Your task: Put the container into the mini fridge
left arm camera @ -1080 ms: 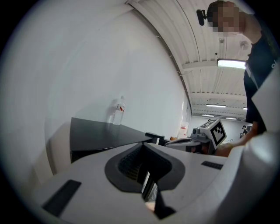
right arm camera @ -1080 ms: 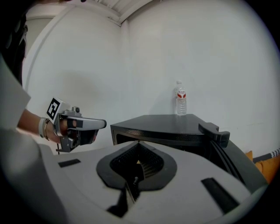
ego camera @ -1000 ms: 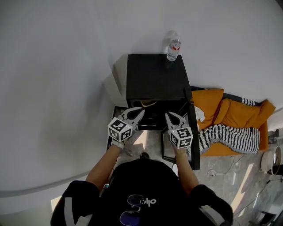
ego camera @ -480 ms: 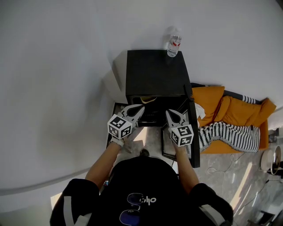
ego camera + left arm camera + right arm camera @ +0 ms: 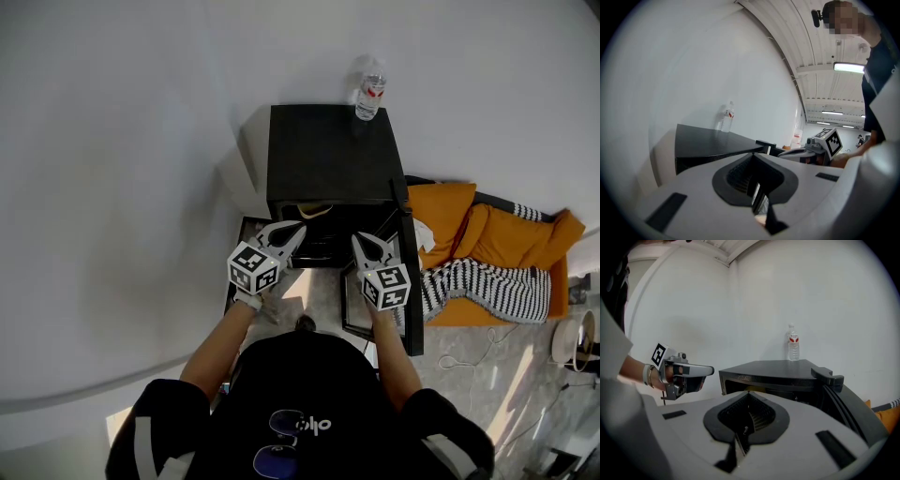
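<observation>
Claws pressed together and empty, the left gripper [image 5: 298,229] and right gripper [image 5: 357,240] hang before the open mini fridge [image 5: 328,155]. A yellow-rimmed object, likely the container [image 5: 314,213], sits just inside. With placement apparently done, swinging the door [image 5: 412,300] shut seems next.

Mini fridge [image 5: 328,159] int.: dark, indistinct.

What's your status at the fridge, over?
Left gripper shut, empty. Right gripper shut, empty. Mini fridge open, yellowish item inside. Water bottle on top, clear of opening.
</observation>
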